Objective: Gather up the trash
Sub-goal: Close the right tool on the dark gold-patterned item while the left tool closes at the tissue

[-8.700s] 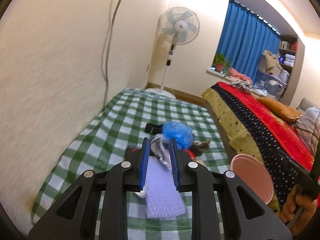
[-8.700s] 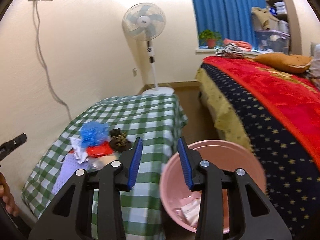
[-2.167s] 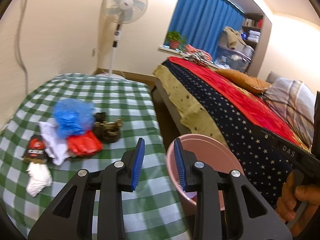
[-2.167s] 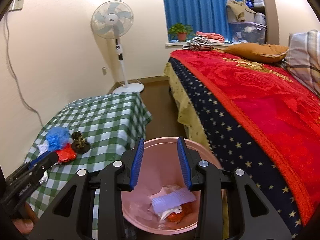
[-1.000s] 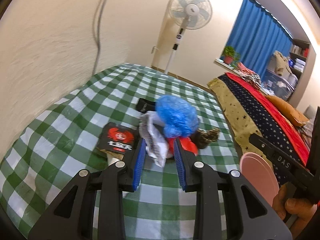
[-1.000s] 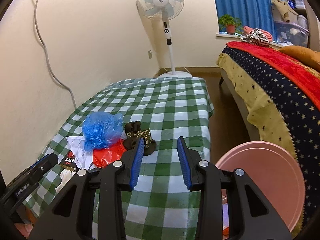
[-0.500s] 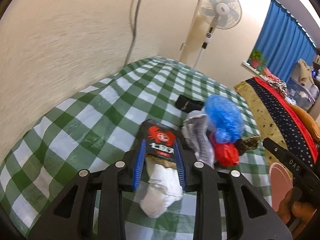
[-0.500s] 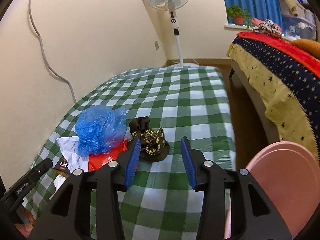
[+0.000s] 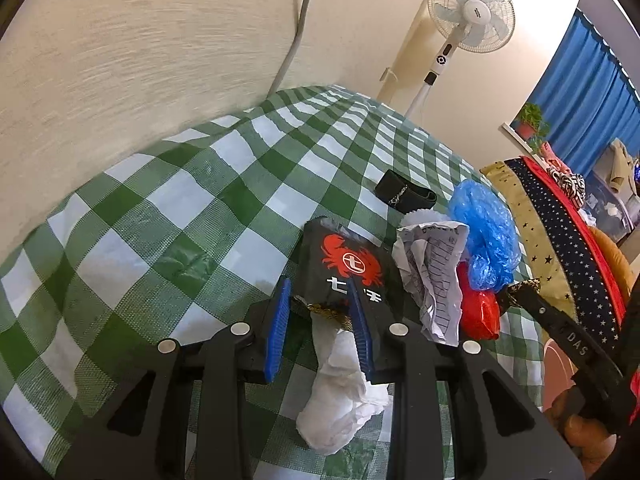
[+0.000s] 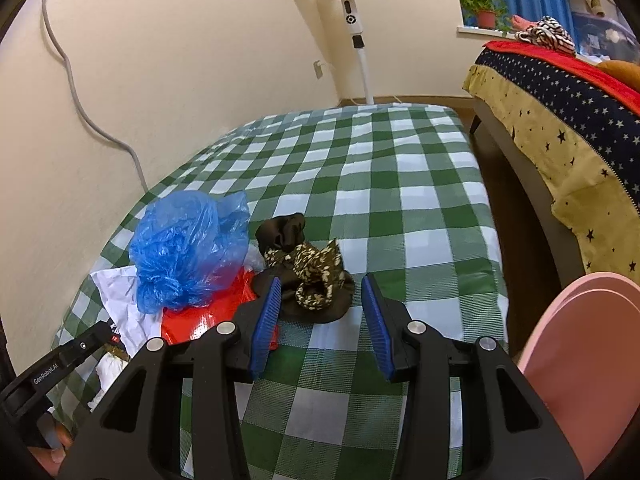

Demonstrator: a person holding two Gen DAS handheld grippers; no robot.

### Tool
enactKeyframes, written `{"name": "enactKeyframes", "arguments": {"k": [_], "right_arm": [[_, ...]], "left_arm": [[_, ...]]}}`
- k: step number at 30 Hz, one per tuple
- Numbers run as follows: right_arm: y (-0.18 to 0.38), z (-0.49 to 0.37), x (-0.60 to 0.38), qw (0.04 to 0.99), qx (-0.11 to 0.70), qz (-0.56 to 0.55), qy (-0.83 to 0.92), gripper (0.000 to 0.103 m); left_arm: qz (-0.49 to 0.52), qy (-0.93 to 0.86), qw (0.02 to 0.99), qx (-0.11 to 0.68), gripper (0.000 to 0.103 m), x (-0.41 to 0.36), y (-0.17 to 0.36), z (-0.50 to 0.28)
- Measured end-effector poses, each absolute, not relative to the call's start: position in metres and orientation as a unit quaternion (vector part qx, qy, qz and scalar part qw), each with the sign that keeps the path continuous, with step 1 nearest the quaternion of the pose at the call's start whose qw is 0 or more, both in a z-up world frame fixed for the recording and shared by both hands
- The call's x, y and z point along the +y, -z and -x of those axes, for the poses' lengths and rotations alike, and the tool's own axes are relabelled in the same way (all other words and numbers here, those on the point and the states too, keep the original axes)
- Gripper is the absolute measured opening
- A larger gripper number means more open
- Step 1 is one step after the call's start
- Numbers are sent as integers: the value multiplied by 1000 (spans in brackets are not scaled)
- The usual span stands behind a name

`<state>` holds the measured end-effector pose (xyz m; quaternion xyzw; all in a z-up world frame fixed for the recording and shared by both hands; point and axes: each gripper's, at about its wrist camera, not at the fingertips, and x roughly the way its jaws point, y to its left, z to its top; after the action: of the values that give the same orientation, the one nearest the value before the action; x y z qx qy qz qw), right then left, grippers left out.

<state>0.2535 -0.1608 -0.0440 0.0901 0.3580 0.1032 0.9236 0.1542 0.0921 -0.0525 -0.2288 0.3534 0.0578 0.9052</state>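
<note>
Trash lies on a green checked tablecloth point(image 9: 168, 216). My left gripper point(image 9: 320, 312) is open, its fingers either side of a black packet with a red crab logo point(image 9: 346, 268) that lies over a crumpled white tissue point(image 9: 340, 380). Beside them are crumpled printed paper point(image 9: 432, 268), a blue plastic bag point(image 9: 486, 236), a red wrapper point(image 9: 478, 312) and a black band point(image 9: 404, 196). My right gripper point(image 10: 320, 304) is open, straddling a dark brown speckled wrapper point(image 10: 312, 276). The blue bag point(image 10: 188, 248) and red wrapper point(image 10: 208, 312) lie to its left.
A pink bin point(image 10: 580, 368) stands off the table's right edge. A bed with a starred cover point(image 10: 560, 120) lies to the right. A standing fan point(image 10: 348, 12) is at the far wall. The wall point(image 9: 120, 60) runs along the table's left side.
My left gripper has moved closer and lower over the black packet and tissue. My right gripper has moved in toward the speckled wrapper, which now sits between its fingers.
</note>
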Motion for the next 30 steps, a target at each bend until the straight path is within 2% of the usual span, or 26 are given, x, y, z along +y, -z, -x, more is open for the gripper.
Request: {"name": "enactKeyframes", "arguments": {"k": [1, 3, 6, 7, 10, 16, 24, 30], "right_arm": [[44, -254, -160, 924, 358, -88, -104, 37], [44, -253, -158, 923, 359, -85, -108, 18], [44, -253, -158, 922, 360, -86, -112, 6], [44, -253, -158, 922, 361, -86, -112, 5], [43, -251, -159, 922, 360, -85, -112, 3], [37, -242, -159, 924, 356, -83, -113, 2], [21, -211, -161, 929, 344, -76, -112, 2], [6, -188, -168, 934, 333, -76, -107, 2]], "left_arm": [[228, -57, 906, 353, 29, 91, 52, -154], [227, -54, 907, 351, 29, 90, 51, -154], [229, -50, 908, 347, 28, 90, 49, -153], [231, -49, 908, 346, 21, 90, 48, -153], [232, -48, 910, 341, 10, 91, 45, -152], [228, -29, 916, 329, 0, 85, 36, -148], [224, -16, 924, 311, 0, 82, 20, -135], [243, -31, 912, 330, 1, 91, 31, -128]]}}
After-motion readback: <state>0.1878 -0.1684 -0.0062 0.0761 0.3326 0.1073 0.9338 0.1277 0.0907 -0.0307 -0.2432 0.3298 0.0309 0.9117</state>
